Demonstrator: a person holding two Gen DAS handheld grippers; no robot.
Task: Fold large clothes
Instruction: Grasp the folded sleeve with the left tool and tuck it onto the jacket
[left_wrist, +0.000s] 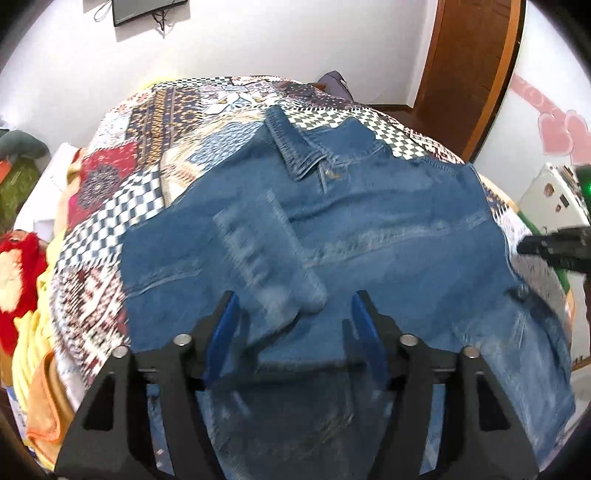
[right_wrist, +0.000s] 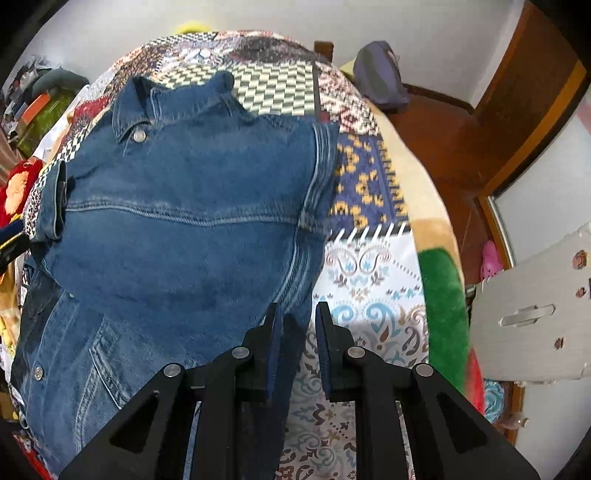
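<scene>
Right wrist view: my right gripper (right_wrist: 298, 314) jaws narrowly apart at denim jacket (right_wrist: 192, 206) edge, lower centre; shallow bite risks slip. Left gripper (left_wrist: 293, 306) jaws wide apart over sleeve (left_wrist: 266, 251); fold could spring loose.

Blue denim jacket (right_wrist: 177, 229) w/ pale fading, multicolour patchwork-print bedspread (right_wrist: 369, 280), black tools.

A denim jacket (right_wrist: 184, 221) is spread on a patchwork blanket (right_wrist: 369, 266); its right edge is seemingly straddled by the slightly parted right gripper (right_wrist: 298, 317).
</scene>
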